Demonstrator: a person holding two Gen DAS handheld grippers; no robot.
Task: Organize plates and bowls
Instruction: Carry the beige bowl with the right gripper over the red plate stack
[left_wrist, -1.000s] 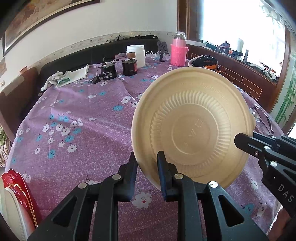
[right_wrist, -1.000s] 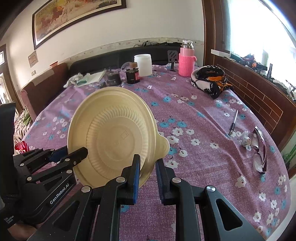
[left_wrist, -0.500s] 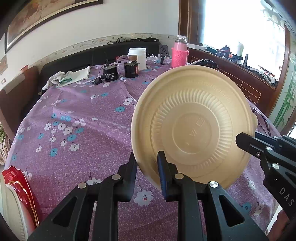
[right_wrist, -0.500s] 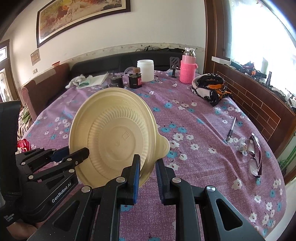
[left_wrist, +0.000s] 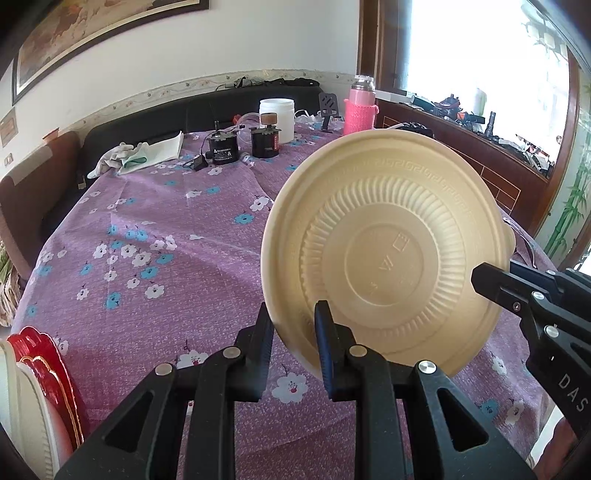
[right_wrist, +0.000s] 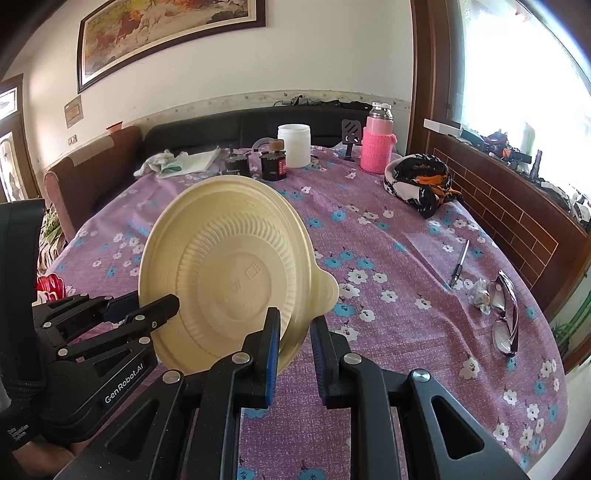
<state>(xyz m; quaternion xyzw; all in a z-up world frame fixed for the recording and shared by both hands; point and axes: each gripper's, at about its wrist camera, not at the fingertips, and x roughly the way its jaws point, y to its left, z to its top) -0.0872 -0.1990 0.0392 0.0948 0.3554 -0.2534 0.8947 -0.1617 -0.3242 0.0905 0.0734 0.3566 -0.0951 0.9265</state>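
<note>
I am holding one tan bowl (left_wrist: 388, 254) up in the air over the table (left_wrist: 155, 266). Both of my grippers have it. My left gripper (left_wrist: 293, 325) pinches the bowl's rim at the low left edge, with one finger on each side of the rim. My right gripper (right_wrist: 293, 332) pinches the rim on the other side, close to the little tab that sticks out. Both grips are squeezed tight on the bowl.

The bowl is tipped up on its edge, so its ridged bottom faces me. It does not touch the table.

The table has a purple cloth with white and blue flowers. At my far left, low down, red plates (left_wrist: 44, 365) and a white plate (left_wrist: 22, 413) stand on edge. Far back on the table are a white jar (right_wrist: 294, 145) and a pink bottle (right_wrist: 377, 146). On the right lie a pen (right_wrist: 459, 268) and glasses (right_wrist: 504, 317).
</note>
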